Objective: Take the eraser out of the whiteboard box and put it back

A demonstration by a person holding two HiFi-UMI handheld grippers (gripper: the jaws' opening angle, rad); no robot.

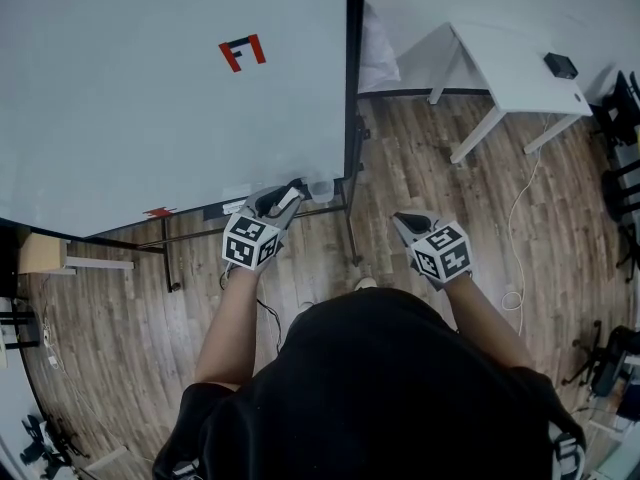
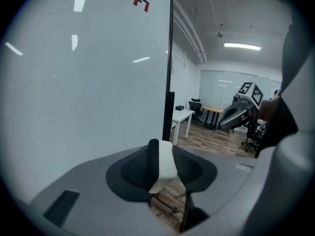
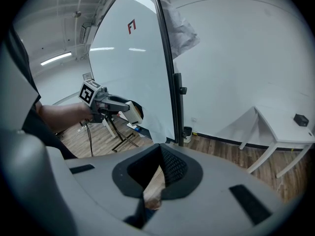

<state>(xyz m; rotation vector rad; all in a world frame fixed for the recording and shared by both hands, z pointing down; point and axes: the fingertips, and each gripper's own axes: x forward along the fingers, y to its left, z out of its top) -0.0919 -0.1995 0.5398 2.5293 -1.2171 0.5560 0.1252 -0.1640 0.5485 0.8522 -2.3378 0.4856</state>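
The eraser [image 1: 289, 199], white with a dark felt side, is gripped between the pads of my left gripper [image 1: 284, 201]. It is held up in front of the whiteboard's [image 1: 150, 88] lower right corner. A small translucent box [image 1: 321, 190] hangs on the board's bottom edge just right of the eraser. In the left gripper view the eraser [image 2: 165, 163] stands upright between the left gripper's [image 2: 162, 154] pads. The right gripper view shows the left gripper [image 3: 129, 108] holding the eraser [image 3: 134, 112] beside the board. My right gripper [image 1: 408, 224] hovers over the floor to the right, shut and with nothing in it.
The whiteboard's black frame post [image 1: 352, 78] and stand legs [image 1: 350, 233] are between the grippers. A white table [image 1: 500, 63] with a small black object [image 1: 561, 65] stands at the far right. A white cable [image 1: 520, 218] lies on the wood floor, and office chairs [image 1: 625, 118] line the right edge.
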